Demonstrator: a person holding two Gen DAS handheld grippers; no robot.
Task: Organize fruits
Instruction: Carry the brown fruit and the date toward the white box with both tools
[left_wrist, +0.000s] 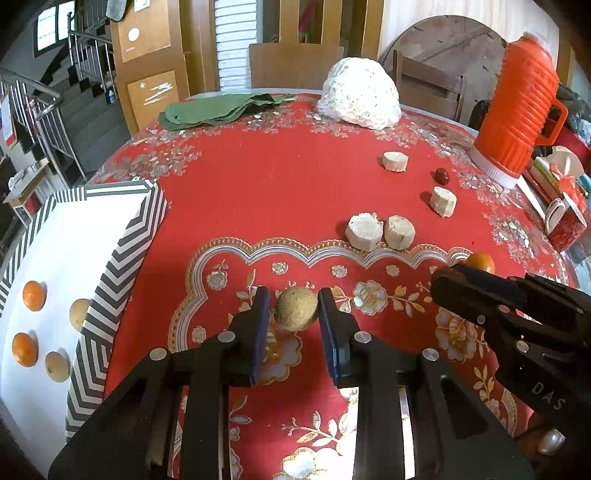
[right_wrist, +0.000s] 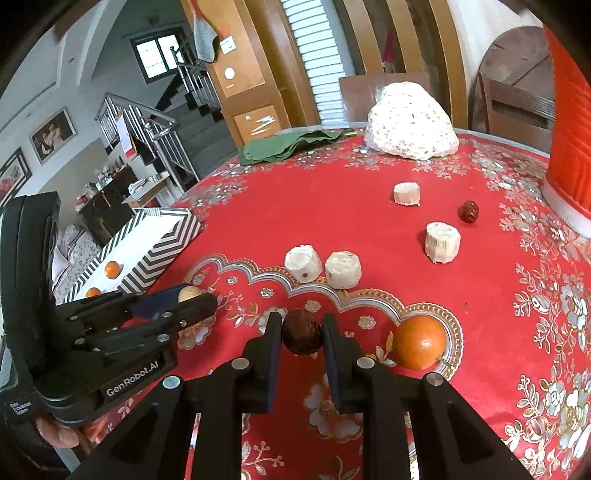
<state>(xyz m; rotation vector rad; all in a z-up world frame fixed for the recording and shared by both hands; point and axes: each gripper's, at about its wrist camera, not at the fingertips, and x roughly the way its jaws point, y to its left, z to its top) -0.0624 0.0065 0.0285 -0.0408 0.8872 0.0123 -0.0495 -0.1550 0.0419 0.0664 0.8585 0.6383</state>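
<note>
My left gripper (left_wrist: 294, 301) is shut on a tan round fruit (left_wrist: 296, 309) low over the red tablecloth. A black-and-white striped box (left_wrist: 110, 280) to its left holds two oranges (left_wrist: 34, 295) and two tan fruits (left_wrist: 57, 365). In the right wrist view my right gripper (right_wrist: 302, 323) is shut on a dark brown round fruit (right_wrist: 302, 334). An orange (right_wrist: 419, 341) lies just right of it. Several pale cut chunks (right_wrist: 343, 269) and a red date (right_wrist: 469, 211) lie farther back. The left gripper (right_wrist: 192, 299) shows in the right wrist view, and the right gripper (left_wrist: 454, 275) in the left.
An orange thermos (left_wrist: 517, 110) stands at the back right beside mugs (left_wrist: 565, 218). A white lumpy mound (left_wrist: 360, 94) and a folded green cloth (left_wrist: 218, 110) sit at the table's far edge. Chairs stand behind. A small white egg-shaped object (left_wrist: 550, 443) lies near the front right.
</note>
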